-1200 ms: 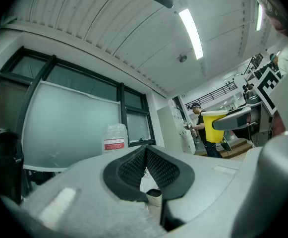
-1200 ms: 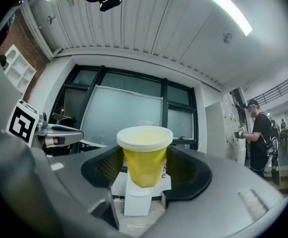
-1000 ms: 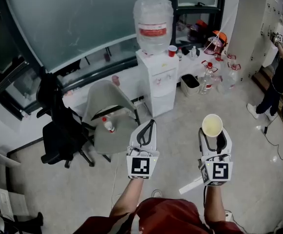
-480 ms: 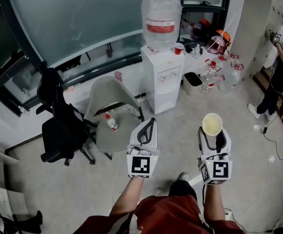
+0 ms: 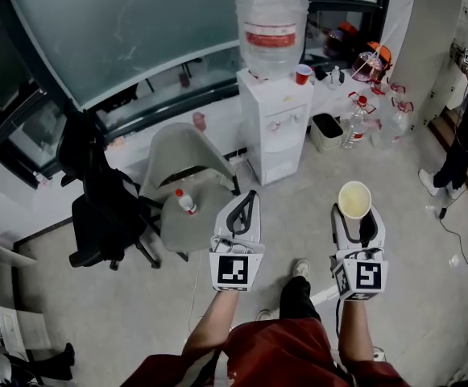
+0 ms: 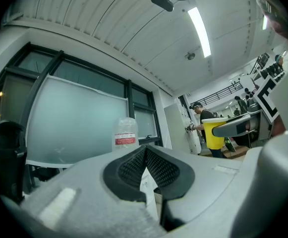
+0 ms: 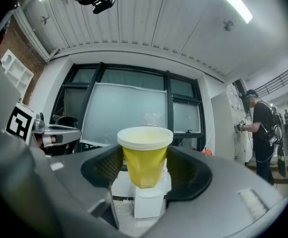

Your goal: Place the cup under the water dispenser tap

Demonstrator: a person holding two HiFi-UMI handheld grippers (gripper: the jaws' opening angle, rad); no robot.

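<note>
A yellow paper cup [image 5: 354, 200] stands upright between the pads of my right gripper [image 5: 354, 218], which is shut on it. In the right gripper view the cup [image 7: 144, 158] fills the gap of the right gripper [image 7: 144, 166], with the white water dispenser [image 7: 148, 198] straight behind it and some way off. The dispenser [image 5: 275, 127] carries a big clear bottle [image 5: 271, 24] and stands by the window wall. My left gripper [image 5: 247, 206] is held level beside the right one, shut with nothing in it. In the left gripper view its pads [image 6: 156, 167] meet.
A grey chair [image 5: 187, 161] with a red-capped bottle [image 5: 184, 202] on its seat stands left of the dispenser. Further left is a black office chair [image 5: 97, 204]. A bin [image 5: 327, 129] and water bottles [image 5: 361, 121] sit right of it. A person [image 5: 465, 131] stands at the far right.
Both grippers have travelled toward the dispenser, which now looks nearer and more central. The person's foot has stepped into view. The cup stays in the right gripper.
</note>
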